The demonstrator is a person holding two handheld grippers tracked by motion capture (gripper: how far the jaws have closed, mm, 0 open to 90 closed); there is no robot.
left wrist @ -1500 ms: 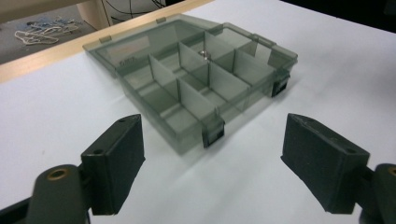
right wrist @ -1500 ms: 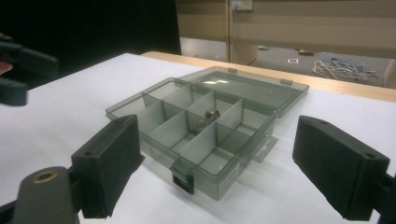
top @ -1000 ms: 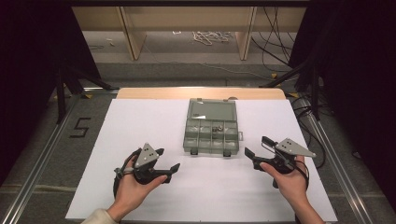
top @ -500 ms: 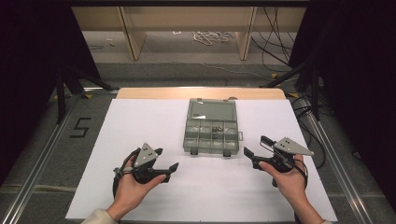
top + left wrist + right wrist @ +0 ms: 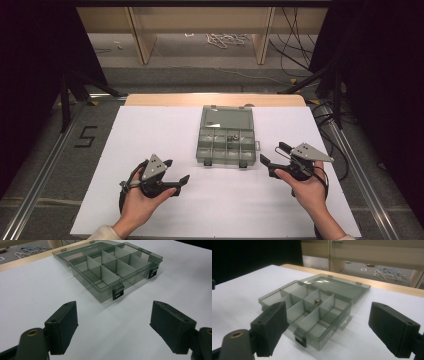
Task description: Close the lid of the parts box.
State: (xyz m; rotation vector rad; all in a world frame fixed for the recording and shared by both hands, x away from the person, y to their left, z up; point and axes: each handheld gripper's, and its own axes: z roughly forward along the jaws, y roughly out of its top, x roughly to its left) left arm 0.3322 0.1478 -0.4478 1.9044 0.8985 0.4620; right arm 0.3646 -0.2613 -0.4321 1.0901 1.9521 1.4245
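Observation:
A grey translucent compartment box (image 5: pixel 227 146) lies at the table's middle, its lid (image 5: pixel 226 119) folded back flat. One small metal part (image 5: pixel 231 137) sits in a middle compartment, and it is visible in the right gripper view too (image 5: pixel 318 301). Two black latches hang on the box's front wall (image 5: pixel 117 292). My left gripper (image 5: pixel 176 170) is held open, left of and nearer than the box, jaws wide apart and empty (image 5: pixel 117 327). My right gripper (image 5: pixel 273 153) stands open just right of the box's front corner, with nothing between its jaws (image 5: pixel 332 327). The box (image 5: pixel 312 307) is close ahead of it.
A white sheet (image 5: pixel 150 130) covers the table, with a wooden strip (image 5: pixel 215 99) along the far edge. Cables (image 5: pixel 295 45) and a rope coil (image 5: pixel 225 38) lie on the floor beyond. Metal rails (image 5: pixel 45 170) run along both sides.
My right gripper has edged slightly left toward the box. The left gripper has barely moved. Both stay open.

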